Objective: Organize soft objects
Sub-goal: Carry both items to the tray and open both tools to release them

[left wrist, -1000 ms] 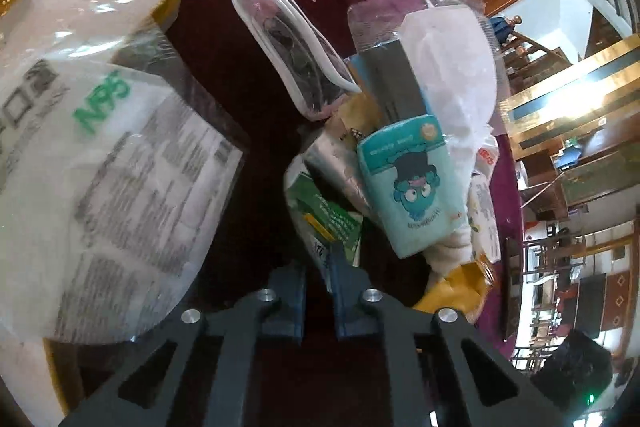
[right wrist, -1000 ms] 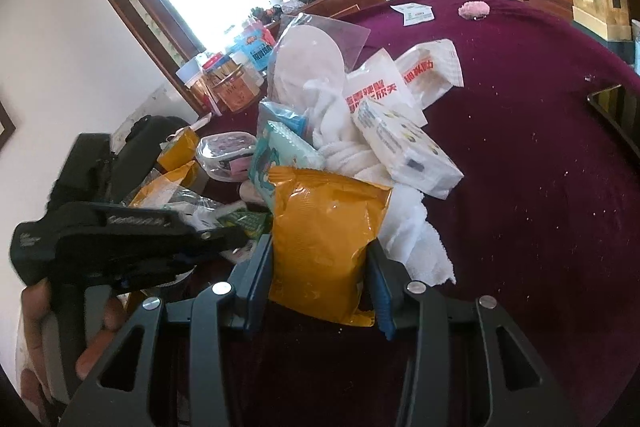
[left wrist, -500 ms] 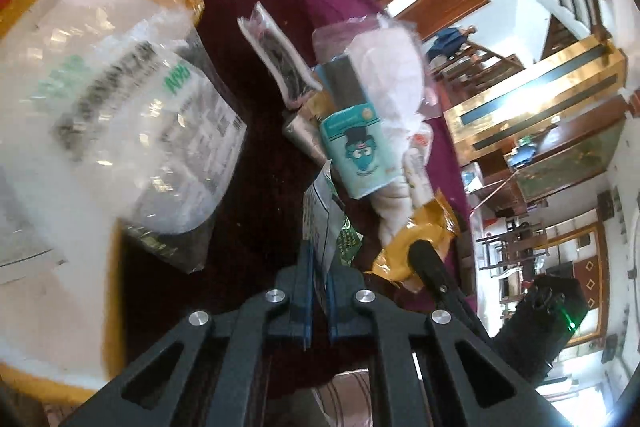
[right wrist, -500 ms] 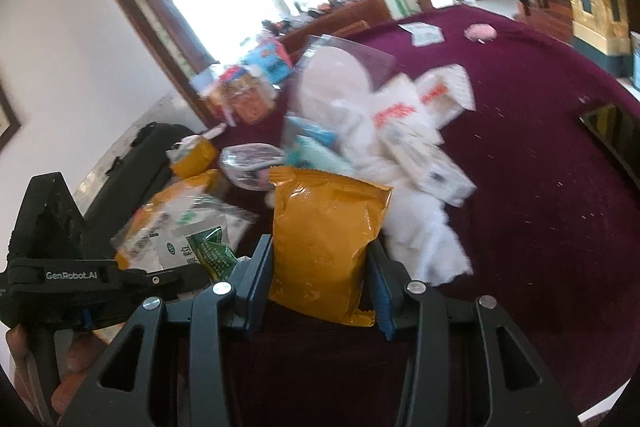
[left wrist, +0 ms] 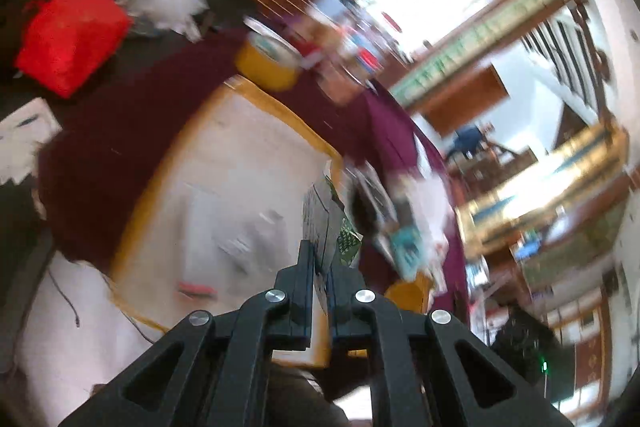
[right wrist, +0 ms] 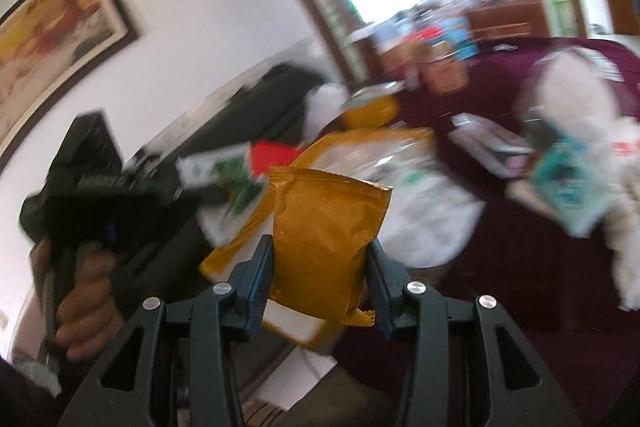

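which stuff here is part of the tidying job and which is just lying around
In the job:
- yellow packet in the right tongs
- thin green-and-white packet in the left tongs
- teal pack

Lying about:
- red bag
- jars
- wall painting

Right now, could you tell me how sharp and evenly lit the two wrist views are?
Left wrist view: heavy motion blur over the table, window blown out white, only the left gripper and its thin packet fairly crisp. Right wrist view: background smeared, window glare again, yet the yellow pouch in the right gripper stays sharp.
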A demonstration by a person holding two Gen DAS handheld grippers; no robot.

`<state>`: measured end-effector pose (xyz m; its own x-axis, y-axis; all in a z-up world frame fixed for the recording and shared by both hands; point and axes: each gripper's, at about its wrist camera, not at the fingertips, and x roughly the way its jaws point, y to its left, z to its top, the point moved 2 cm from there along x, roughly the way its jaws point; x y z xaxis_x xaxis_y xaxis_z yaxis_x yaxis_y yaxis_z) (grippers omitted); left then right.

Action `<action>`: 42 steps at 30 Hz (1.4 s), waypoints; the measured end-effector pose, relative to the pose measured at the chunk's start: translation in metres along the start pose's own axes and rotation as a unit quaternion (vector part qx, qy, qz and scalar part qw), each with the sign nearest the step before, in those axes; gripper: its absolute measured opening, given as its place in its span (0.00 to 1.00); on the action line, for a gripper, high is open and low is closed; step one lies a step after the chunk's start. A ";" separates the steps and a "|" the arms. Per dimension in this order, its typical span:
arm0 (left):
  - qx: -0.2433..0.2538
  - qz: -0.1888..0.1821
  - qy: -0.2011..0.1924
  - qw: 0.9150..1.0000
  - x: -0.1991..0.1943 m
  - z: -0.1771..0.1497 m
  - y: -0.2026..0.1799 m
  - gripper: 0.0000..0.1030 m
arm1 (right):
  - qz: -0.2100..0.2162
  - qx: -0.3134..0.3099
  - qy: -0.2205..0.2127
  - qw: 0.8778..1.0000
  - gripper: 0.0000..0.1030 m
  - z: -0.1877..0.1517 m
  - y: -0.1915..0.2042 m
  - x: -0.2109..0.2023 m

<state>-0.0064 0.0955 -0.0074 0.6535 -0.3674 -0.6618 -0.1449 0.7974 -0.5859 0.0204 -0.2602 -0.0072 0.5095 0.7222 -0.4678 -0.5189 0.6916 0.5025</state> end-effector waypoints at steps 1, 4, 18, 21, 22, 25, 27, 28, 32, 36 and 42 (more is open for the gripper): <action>-0.005 0.006 -0.004 1.000 0.001 0.007 0.006 0.04 | 0.012 -0.007 0.013 1.000 0.42 0.000 0.009 0.009; -0.014 0.019 -0.007 1.000 0.011 0.018 0.019 0.04 | 0.022 -0.027 0.053 0.998 0.42 0.001 0.028 0.038; 0.021 0.068 0.045 0.996 0.085 0.061 0.025 0.04 | -0.041 -0.112 0.169 0.978 0.42 -0.029 0.058 0.115; 0.035 0.095 0.072 0.992 0.109 0.064 0.026 0.04 | -0.048 -0.117 0.163 0.979 0.42 -0.033 0.060 0.115; 0.038 0.103 0.077 0.991 0.113 0.063 0.027 0.04 | -0.048 -0.118 0.163 0.978 0.42 -0.033 0.060 0.114; 0.039 0.122 0.098 0.987 0.129 0.059 0.031 0.04 | -0.045 -0.119 0.163 0.978 0.44 -0.033 0.059 0.114; 0.040 0.125 0.102 0.986 0.131 0.057 0.033 0.05 | -0.044 -0.111 0.162 0.979 0.45 -0.032 0.057 0.116; 0.036 0.128 0.103 0.986 0.130 0.055 0.035 0.05 | -0.045 -0.108 0.164 0.980 0.45 -0.033 0.056 0.116; 0.026 0.118 0.088 0.989 0.117 0.056 0.034 0.37 | -0.039 -0.111 0.160 0.980 0.57 -0.034 0.057 0.112; 0.038 0.121 0.056 0.990 0.093 0.050 0.019 0.67 | -0.025 -0.102 0.139 0.985 0.57 -0.031 0.056 0.102; 0.038 0.060 0.065 0.995 0.076 0.024 -0.013 0.71 | 0.029 -0.067 0.081 0.994 0.62 -0.018 0.038 0.061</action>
<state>0.0629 0.0689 -0.0385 0.5333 -0.3229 -0.7819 -0.1564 0.8708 -0.4662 0.0195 -0.1897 -0.0299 0.3647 0.7460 -0.5572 -0.6358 0.6367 0.4363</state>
